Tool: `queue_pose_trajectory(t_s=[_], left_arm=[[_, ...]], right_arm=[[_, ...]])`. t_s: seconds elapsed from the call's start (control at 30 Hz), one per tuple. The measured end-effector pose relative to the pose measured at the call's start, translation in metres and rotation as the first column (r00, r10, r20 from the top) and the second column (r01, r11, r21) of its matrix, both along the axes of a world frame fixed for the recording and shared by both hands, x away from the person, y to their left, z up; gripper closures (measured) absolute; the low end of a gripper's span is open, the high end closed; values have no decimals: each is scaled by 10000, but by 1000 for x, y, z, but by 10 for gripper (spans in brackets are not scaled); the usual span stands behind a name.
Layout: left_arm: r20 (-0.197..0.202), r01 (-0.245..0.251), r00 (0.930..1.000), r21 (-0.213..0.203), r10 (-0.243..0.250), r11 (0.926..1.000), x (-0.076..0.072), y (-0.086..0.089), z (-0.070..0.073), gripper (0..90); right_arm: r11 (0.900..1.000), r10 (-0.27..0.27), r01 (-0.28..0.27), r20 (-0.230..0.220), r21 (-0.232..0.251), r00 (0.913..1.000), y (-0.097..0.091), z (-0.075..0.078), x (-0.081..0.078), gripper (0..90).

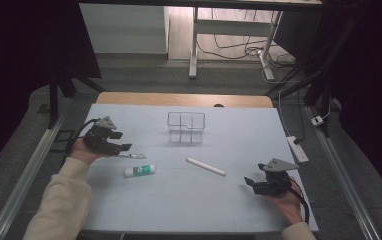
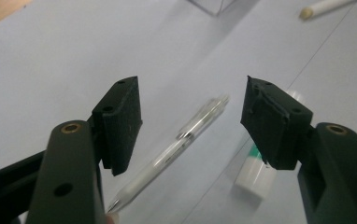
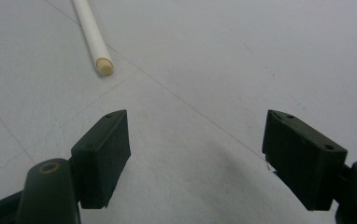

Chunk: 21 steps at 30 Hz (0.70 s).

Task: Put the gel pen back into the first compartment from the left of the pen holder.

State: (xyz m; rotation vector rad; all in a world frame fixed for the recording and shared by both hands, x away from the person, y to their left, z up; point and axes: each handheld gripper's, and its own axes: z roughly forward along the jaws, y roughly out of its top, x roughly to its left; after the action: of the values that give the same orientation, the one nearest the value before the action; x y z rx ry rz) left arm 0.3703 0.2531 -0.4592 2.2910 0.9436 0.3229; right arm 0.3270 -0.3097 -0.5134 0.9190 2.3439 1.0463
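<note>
Pale blue matting covers the worktop [image 1: 179,200], with a clear divided organiser [image 1: 186,127] standing toward the far side and dark floor all around. My left hand-held gripper [image 1: 120,141] hovers low over a slim clear pen [image 2: 176,144], its jaws standing wide with the pen lying on the mat between and beneath them, not yet pinched. Just beside the pen lies a white glue stick with a green label [image 1: 139,170], and farther right a white stick [image 1: 205,166]. My right hand-held gripper [image 1: 249,184] waits near the front right corner, jaws wide and holding nothing. I judge this the approach before the pick: next I need to sink a touch lower, centre the pads across the pen's barrel, then close.
</note>
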Motion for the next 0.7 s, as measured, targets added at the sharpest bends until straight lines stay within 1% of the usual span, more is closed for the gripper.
queue_pose_trajectory(t_s=[0.23,0.33,0.43,0.6,0.7], left_arm=[[-168,343,9993,295,-338,9990,2,6,1,382],[-357,563,9979,501,-546,9972,3,6,0,389],[-528,731,9962,766,-692,9944,4,5,-3,390],[-680,927,9940,1081,-856,9898,7,6,-6,399],[-833,1136,9911,1217,-1039,9860,8,7,-9,417]], right_arm=[[10000,-4,4,3,11,10000,0,0,0,229],[10000,-23,22,20,29,10000,0,0,0,230],[10000,-5,5,-6,11,10000,0,0,0,229],[10000,-23,23,14,38,10000,0,0,0,230],[10000,-19,19,13,44,10000,0,0,0,229]])
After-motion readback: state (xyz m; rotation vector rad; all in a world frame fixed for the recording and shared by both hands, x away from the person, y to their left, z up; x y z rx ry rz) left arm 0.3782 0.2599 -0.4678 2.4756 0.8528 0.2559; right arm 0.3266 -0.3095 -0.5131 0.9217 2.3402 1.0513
